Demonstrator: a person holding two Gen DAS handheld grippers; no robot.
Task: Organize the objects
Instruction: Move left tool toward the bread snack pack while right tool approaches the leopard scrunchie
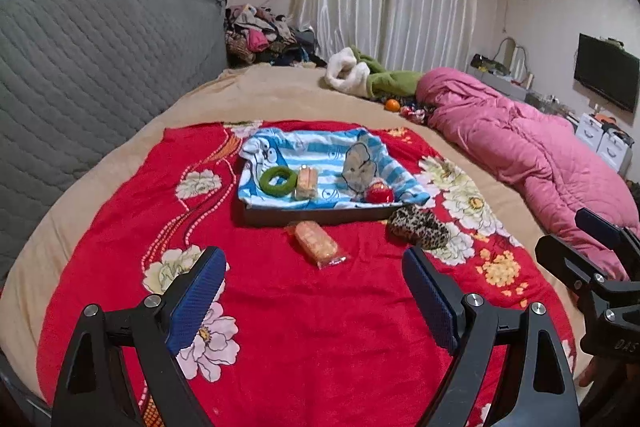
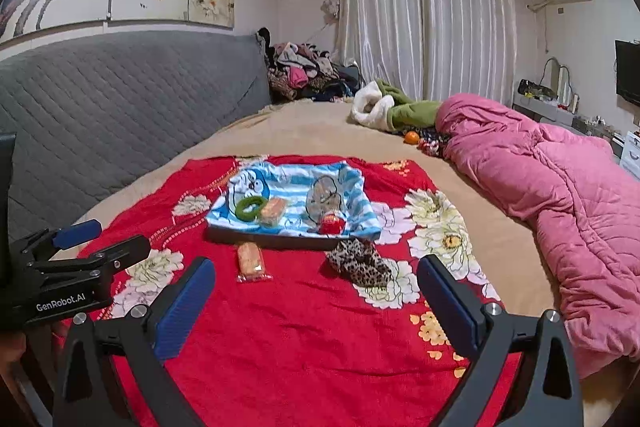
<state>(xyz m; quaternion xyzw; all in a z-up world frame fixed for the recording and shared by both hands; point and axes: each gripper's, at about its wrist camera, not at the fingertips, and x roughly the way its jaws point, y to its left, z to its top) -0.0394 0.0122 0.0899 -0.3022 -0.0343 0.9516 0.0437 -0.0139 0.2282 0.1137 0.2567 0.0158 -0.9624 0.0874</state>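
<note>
A dark tray lined with a blue striped cartoon cloth sits on a red floral blanket. In it lie a green ring, a wrapped orange snack and a red round object. In front of the tray lie a second wrapped snack and a leopard-print scrunchie. My left gripper is open and empty, well short of the snack. My right gripper is open and empty, near the scrunchie and snack. The tray also shows in the right wrist view.
A pink quilt lies along the right of the bed. A grey quilted headboard is on the left. Green and white clothing, an orange and a clothes pile are at the far end.
</note>
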